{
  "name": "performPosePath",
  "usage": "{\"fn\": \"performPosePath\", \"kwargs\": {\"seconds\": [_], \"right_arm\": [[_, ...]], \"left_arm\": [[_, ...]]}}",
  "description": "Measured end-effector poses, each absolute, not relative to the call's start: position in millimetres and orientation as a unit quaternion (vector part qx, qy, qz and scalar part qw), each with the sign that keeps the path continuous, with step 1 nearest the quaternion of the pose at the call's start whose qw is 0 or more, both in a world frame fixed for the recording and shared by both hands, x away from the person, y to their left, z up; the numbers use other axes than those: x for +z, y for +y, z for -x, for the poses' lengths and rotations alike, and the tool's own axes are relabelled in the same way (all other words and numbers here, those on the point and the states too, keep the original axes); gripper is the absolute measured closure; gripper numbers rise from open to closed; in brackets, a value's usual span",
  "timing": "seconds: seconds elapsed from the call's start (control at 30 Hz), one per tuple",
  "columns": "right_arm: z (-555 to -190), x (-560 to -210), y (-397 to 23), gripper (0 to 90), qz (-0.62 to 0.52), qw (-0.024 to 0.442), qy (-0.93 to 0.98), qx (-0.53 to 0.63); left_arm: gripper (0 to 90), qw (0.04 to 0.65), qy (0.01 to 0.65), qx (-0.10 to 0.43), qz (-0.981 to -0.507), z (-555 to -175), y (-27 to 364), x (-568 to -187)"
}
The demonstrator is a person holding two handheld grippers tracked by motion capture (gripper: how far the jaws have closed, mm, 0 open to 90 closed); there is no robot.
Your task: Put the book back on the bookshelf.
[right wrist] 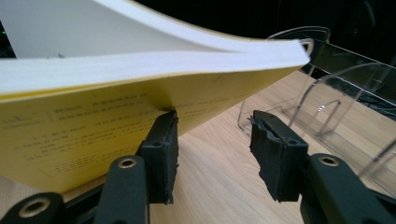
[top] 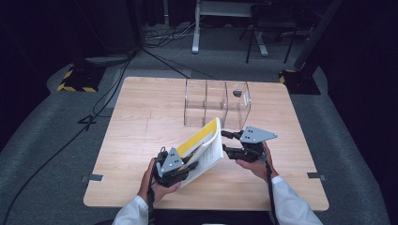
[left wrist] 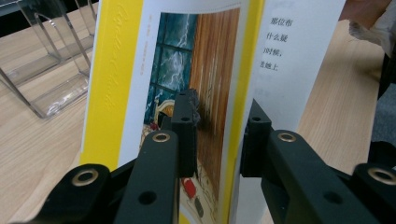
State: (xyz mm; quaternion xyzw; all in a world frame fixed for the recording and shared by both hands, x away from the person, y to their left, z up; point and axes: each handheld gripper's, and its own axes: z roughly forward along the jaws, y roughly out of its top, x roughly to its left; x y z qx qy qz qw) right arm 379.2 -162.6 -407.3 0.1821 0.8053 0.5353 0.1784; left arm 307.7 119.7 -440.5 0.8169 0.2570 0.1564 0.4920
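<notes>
**Book Tilted Up, Rack Just Beyond**

High view: the left gripper (top: 187, 165) clenched the near end of the yellow-covered paperback book (top: 205, 143), its long axis slanting up toward the clear acrylic divider rack (top: 217, 103).

Left gripper view: pads (left wrist: 185, 133) pinched cover and pages.

Right gripper view: the right gripper (right wrist: 212, 154) stood released beneath the book, nearer the rack.

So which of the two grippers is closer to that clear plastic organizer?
Right. The right gripper hovers just in front of the clear organizer, jaws open. The left gripper sits further back, clamped on the yellow book.
</notes>
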Motion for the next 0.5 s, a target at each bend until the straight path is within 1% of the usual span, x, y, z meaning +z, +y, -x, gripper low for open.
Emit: {"fn": "performPosePath", "kwargs": {"seconds": [0.17, 0.33, 0.5], "right_arm": [[-378, -411, -144, 52.0, -0.170, 0.169, 0.821, 0.518], [-375, -413, -134, 52.0, -0.165, 0.157, 0.817, 0.530], [-373, -410, -133, 52.5, -0.157, 0.171, 0.821, 0.521]], "left_arm": [[72.5, 0.503, 0.262, 0.140, -0.812, -304, 134, -447], [69.0, 0.511, 0.257, 0.130, -0.810, -304, 140, -454], [69.4, 0.530, 0.251, 0.111, -0.802, -310, 139, -457]]}}
